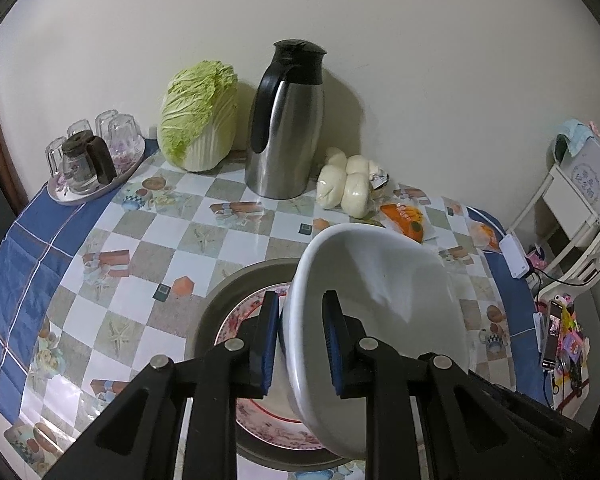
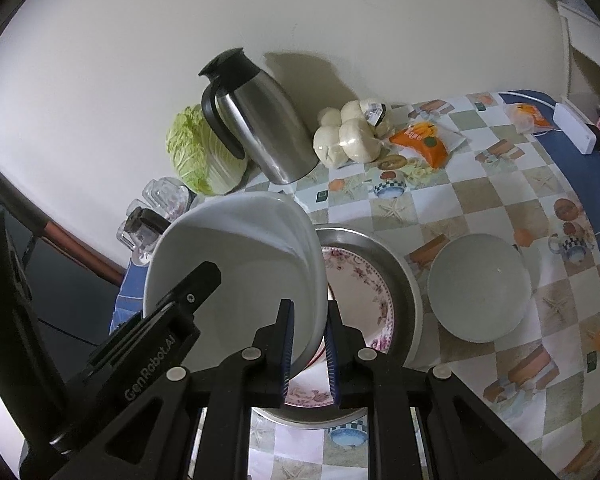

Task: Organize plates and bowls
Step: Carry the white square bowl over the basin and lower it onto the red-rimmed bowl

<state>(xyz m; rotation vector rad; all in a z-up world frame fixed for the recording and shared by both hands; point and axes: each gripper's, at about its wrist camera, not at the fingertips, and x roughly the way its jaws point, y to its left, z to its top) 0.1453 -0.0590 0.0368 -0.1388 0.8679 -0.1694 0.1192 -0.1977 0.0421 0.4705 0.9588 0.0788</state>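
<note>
Gripping 1 white dish (image 1: 380, 320) — left gripper (image 1: 300, 344) and right gripper (image 2: 308, 356) both clamp its rim

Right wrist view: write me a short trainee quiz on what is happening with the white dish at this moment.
1. True or false: the white dish lies flat on the tablecloth.
2. What sits inside the metal pan, below the dish? A. floral plate B. cabbage C. steamed buns
3. Fill in: the dish's rim is gripped by ___ claws.

Key:
1. False. It is held tilted above the pan.
2. A.
3. Two: the left claw and the right claw each close on the rim.
</note>
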